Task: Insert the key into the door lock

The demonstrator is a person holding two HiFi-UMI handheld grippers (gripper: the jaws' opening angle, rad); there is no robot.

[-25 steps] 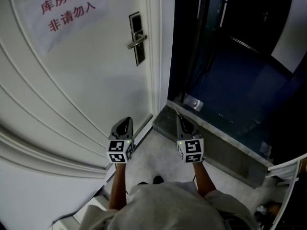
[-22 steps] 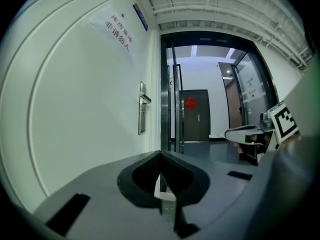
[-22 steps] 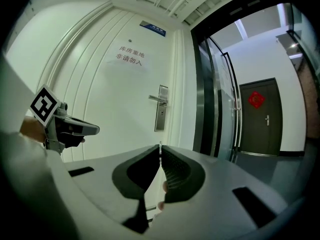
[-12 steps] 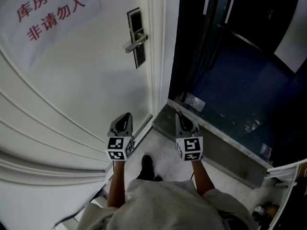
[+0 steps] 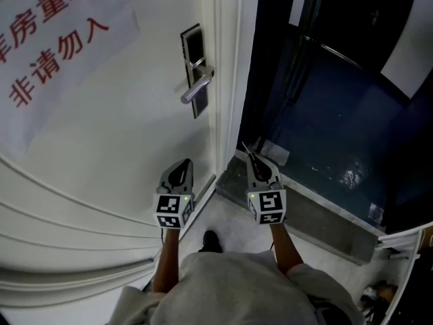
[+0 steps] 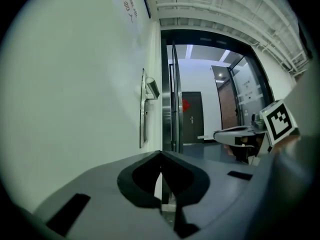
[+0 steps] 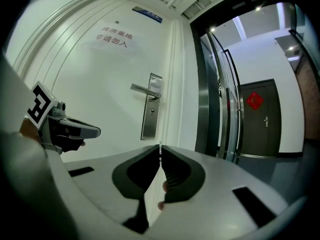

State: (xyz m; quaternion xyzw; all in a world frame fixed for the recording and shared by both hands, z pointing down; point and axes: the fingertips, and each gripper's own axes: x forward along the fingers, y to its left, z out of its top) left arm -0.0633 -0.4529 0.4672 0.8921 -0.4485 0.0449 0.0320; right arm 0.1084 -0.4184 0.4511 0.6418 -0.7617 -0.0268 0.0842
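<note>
1. Nearest, one dark shoe (image 5: 210, 239) rests on the floor between the person's two forearms.
2. Two grippers reach out level, side by side. The left hand-held gripper (image 5: 180, 170) has its jaws together on nothing. The right hand-held gripper (image 5: 257, 168) is pinched narrow on what I take to be the key.
3. One key (image 5: 246, 149) shows as a thin blade poking out of the right tips and pointing toward the far side.
4. Over the last second both grippers have travelled toward the door (image 5: 115, 134). The lock plate (image 5: 195, 70) now looks larger and closer in the head view.
5. This reads as the approach, not the insertion, because the key is well apart from the lock.
6. The single white door carries one lock plate and one lever handle (image 5: 197, 87).
7. One keyhole (image 7: 151, 112) sits just under the lever. In the right gripper view it lies above the jaw tips and slightly to their left, so the right hand likely has to rise and shift left before pushing in.
8. Farther left on the door hangs one sign (image 5: 54, 46) with red characters, now partly cut off by the picture's left edge.
9. Right of the door frame lie one stone sill (image 5: 318, 212) and a dark glazed opening.
10. Farthest away, one dark door (image 7: 257, 119) bears a red ornament.
</note>
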